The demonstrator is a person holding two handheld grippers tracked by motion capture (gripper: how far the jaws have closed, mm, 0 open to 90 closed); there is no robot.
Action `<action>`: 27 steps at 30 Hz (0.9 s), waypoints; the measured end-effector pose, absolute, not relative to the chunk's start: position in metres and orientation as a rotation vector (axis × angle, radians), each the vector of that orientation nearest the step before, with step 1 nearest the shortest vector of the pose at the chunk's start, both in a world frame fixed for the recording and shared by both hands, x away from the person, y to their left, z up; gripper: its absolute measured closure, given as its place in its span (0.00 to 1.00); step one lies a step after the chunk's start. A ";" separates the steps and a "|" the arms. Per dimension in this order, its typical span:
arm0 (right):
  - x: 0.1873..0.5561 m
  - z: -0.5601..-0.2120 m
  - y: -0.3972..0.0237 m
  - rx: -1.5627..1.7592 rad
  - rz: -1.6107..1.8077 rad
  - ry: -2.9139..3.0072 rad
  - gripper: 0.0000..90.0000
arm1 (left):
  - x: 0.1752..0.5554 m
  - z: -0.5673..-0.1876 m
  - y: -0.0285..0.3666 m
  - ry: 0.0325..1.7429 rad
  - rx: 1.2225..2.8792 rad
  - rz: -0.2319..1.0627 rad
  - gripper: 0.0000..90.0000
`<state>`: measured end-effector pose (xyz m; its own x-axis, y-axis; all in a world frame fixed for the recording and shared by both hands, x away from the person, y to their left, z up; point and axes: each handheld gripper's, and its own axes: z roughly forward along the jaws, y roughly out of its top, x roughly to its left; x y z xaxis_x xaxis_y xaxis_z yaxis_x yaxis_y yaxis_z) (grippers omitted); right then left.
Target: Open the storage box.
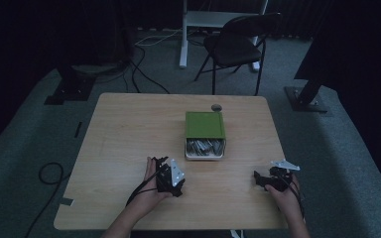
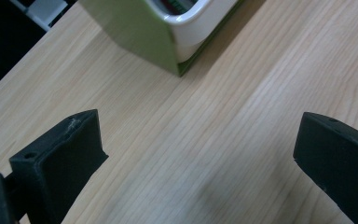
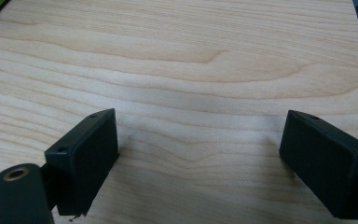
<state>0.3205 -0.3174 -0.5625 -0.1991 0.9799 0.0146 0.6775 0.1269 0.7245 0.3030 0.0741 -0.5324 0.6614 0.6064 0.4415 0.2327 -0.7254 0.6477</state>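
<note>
High view: one green rectangular box with a white inner tray [image 1: 205,135] lies near the middle of the light wooden tabletop [image 1: 129,134], slightly toward the far right. Its long axis runs from the near edge to the far edge. The green lid covers the far portion; the near end is open and faces the person, exposing grey contents in the white tray. What these contents are cannot be told.

Left gripper view: a corner of the same box [image 2: 168,28] appears at the top, with the white tray wall set inside the green outer face. It stands apart from the jaws, on bare wood.

Two tongs are present. The left tongs [image 1: 171,177] sit in the person's left hand [image 1: 151,191], near the box's open end and to its left; they carry one grey three-cornered plate. In the left gripper view the left tongs [image 2: 200,154] stand spread wide with nothing between the jaws. The right tongs [image 1: 268,179], held in the right hand [image 1: 285,198], lie well apart from the box, toward the near right corner, also with one grey plate. In the right gripper view the right tongs [image 3: 198,154] are likewise spread wide over bare wood.

Beyond the tabletop stand one dark folding chair [image 1: 238,44] and one white frame [image 1: 203,22] on grey carpet [image 1: 337,148]; black cables [image 1: 144,74] trail across it.
</note>
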 end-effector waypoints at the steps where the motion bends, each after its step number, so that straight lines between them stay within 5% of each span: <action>1: 0.321 -0.563 -0.317 1.594 0.845 1.938 0.12 | 0.303 -0.533 0.072 0.635 2.330 0.894 0.02; 27: 0.321 -0.563 -0.317 1.595 0.846 1.938 0.12 | 0.307 -0.529 0.028 0.292 2.391 1.088 0.04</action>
<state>0.3205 -0.3174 -0.5625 -0.1988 0.9799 0.0154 0.6776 0.1261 0.7246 0.3070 0.0277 -0.5289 0.6588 0.3847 0.6465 -0.0091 -0.8552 0.5182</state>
